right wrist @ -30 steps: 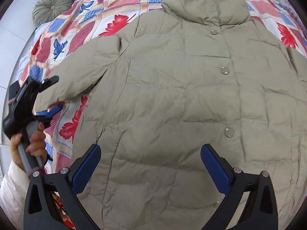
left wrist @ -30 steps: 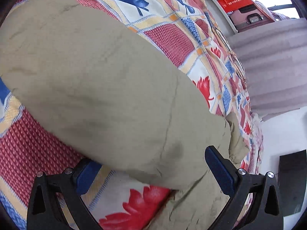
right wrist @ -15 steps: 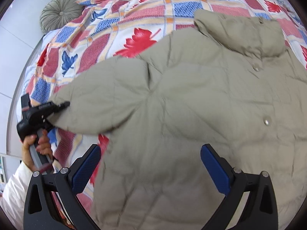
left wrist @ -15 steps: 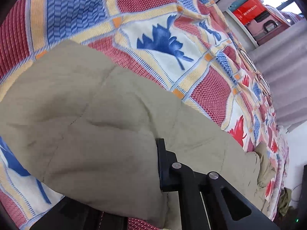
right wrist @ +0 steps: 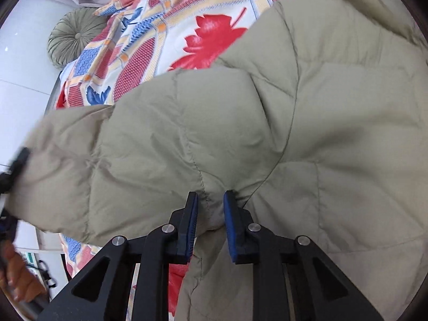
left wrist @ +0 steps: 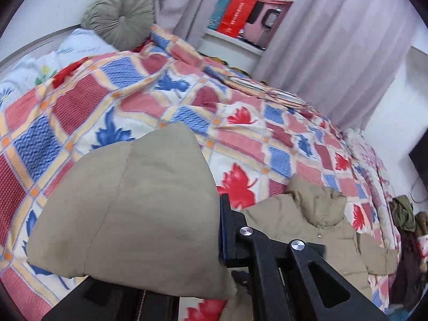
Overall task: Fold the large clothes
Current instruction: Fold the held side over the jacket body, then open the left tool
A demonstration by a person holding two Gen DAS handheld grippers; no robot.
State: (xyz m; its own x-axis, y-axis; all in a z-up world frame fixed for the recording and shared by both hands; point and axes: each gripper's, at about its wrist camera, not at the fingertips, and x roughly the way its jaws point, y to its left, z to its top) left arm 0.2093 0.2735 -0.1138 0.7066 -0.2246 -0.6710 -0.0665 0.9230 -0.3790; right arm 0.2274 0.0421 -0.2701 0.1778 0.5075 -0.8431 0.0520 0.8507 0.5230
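Observation:
A khaki puffer jacket (right wrist: 334,107) lies front up on the patchwork quilt (left wrist: 160,93). My left gripper (left wrist: 214,240) is shut on the end of the jacket's sleeve (left wrist: 133,200) and holds it lifted off the bed; the padded cuff drapes over and hides one finger. The jacket's collar (left wrist: 315,200) lies further off to the right. In the right wrist view, my right gripper (right wrist: 211,208) sits where the sleeve (right wrist: 133,160) meets the body. Its jaws are closing, and a fold of the fabric is pinched between the blue pads (right wrist: 191,214). The left gripper (right wrist: 16,165) shows blurred at the sleeve's far end.
A round green cushion (left wrist: 120,18) and a white pillow (left wrist: 53,53) lie at the head of the bed. Curtains (left wrist: 334,40) and a window sill with a red bag (left wrist: 235,13) stand behind. Clothes (left wrist: 406,214) are piled past the bed's right side. A person's hand (right wrist: 18,275) holds the left tool.
The left gripper went from wide open to shut on the sleeve end and rose with it. The right gripper moved left to the armpit and narrowed onto a fold.

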